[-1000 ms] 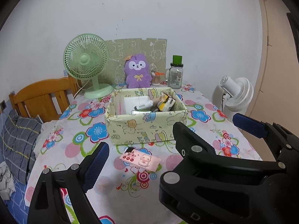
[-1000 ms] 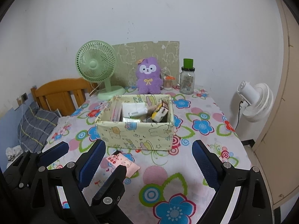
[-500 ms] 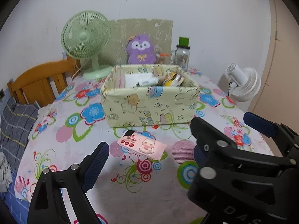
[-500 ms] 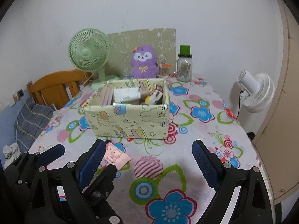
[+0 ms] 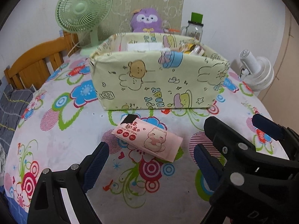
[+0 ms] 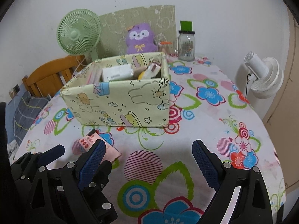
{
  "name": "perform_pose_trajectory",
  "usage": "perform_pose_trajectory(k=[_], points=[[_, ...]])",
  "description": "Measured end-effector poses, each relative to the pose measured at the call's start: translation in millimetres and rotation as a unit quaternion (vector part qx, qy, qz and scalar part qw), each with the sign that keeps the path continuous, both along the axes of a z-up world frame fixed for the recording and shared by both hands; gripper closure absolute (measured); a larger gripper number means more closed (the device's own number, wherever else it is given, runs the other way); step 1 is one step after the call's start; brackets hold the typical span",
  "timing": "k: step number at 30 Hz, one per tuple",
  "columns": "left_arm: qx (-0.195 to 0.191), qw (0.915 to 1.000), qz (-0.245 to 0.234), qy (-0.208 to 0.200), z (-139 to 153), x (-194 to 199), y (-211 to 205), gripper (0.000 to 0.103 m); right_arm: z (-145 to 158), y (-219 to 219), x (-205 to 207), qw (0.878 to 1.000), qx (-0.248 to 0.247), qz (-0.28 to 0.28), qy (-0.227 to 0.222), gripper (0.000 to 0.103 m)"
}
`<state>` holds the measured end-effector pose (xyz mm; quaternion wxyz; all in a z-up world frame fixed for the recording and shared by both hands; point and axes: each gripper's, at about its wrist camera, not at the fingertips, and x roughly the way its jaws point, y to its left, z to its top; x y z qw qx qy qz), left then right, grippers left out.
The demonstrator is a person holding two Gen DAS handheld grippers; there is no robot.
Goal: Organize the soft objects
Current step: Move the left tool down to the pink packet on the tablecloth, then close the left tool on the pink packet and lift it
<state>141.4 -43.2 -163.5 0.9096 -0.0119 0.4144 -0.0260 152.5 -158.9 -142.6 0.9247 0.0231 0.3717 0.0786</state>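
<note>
A pink wet-wipes pack (image 5: 149, 140) with a cat print lies flat on the floral tablecloth, in front of the pale green fabric box (image 5: 158, 82). My left gripper (image 5: 149, 165) hangs open just short of the pack, and its fingers touch nothing. In the right wrist view the pack (image 6: 87, 141) shows partly behind my left fingertip. My right gripper (image 6: 148, 163) is open over bare cloth to the right of the pack, with nothing between its pads. The box (image 6: 119, 102) holds several packets. A purple plush (image 6: 140, 39) sits behind it.
A green desk fan (image 5: 84, 9) and a glass jar with a green lid (image 5: 195, 28) stand at the back by the wall. A white fan (image 6: 261, 76) stands off the table's right edge. A wooden chair (image 5: 37, 65) is at the left.
Both grippers have come down and forward toward the table, so the box and the pink pack now look closer and larger. Both pairs of jaws stayed wide apart.
</note>
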Motion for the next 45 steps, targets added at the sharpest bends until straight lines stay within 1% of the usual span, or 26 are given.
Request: perform_pose_trajectory(k=[5, 10, 15, 21, 23, 26, 28, 29, 30, 31, 34, 38, 40, 45], points=[[0.002, 0.9999, 0.001, 0.013, -10.6, 12.4, -3.2, 0.01, -11.1, 1.1, 13.1, 1.0, -0.004, 0.002, 0.015, 0.008], [0.0, 0.9994, 0.002, 0.036, -21.0, 27.2, -6.8, 0.009, -18.8, -1.1, 24.5, 1.0, -0.007, -0.001, 0.027, 0.008], [0.01, 0.9993, 0.005, 0.035, -23.9, 35.4, -11.2, 0.007, -26.3, -5.6, 36.9, 0.999, 0.0, -0.005, 0.041, 0.008], [0.019, 0.9993, 0.004, 0.031, -25.2, 42.8, -17.0, 0.007, -29.9, -9.6, 45.4, 0.999, 0.001, -0.009, 0.047, 0.008], [0.023, 0.9994, 0.006, 0.025, -24.4, 43.1, -18.3, 0.011, -31.1, -10.2, 47.4, 0.999, 0.002, -0.009, 0.049, 0.008], [0.037, 0.9992, 0.002, 0.013, -20.9, 42.8, -23.7, 0.021, -33.1, -9.3, 49.4, 0.999, 0.001, -0.008, 0.051, 0.007], [0.027, 0.9995, -0.008, 0.012, -20.7, 42.7, -23.7, 0.029, -34.0, -9.2, 49.8, 0.999, 0.005, -0.008, 0.053, 0.007], [0.025, 0.9996, -0.008, 0.012, -20.5, 42.8, -23.2, 0.031, -33.9, -9.2, 49.7, 0.998, 0.008, -0.007, 0.054, 0.007], [0.023, 0.9996, -0.008, 0.011, -20.1, 43.1, -22.3, 0.035, -33.8, -8.8, 49.5, 0.998, 0.008, -0.009, 0.054, 0.007], [0.022, 0.9997, -0.009, 0.01, -19.5, 43.6, -22.3, 0.042, -33.7, -8.6, 49.4, 0.998, 0.008, -0.009, 0.054, 0.007], [0.016, 0.9997, -0.015, 0.008, -18.3, 41.0, -21.9, 0.058, -34.2, -8.3, 47.9, 0.998, 0.014, -0.008, 0.056, 0.007], [0.019, 0.9996, -0.022, 0.006, -17.3, 34.3, -22.5, 0.063, -33.9, -4.6, 42.8, 0.998, 0.011, -0.006, 0.055, 0.007], [0.014, 0.9995, -0.026, 0.006, -16.1, 29.3, -21.6, 0.063, -33.4, -2.7, 38.6, 0.998, 0.013, -0.006, 0.055, 0.008], [0.016, 0.9996, -0.025, -0.003, -10.5, 14.5, -18.4, 0.064, -28.6, -0.3, 27.3, 0.999, 0.012, -0.003, 0.049, 0.008]])
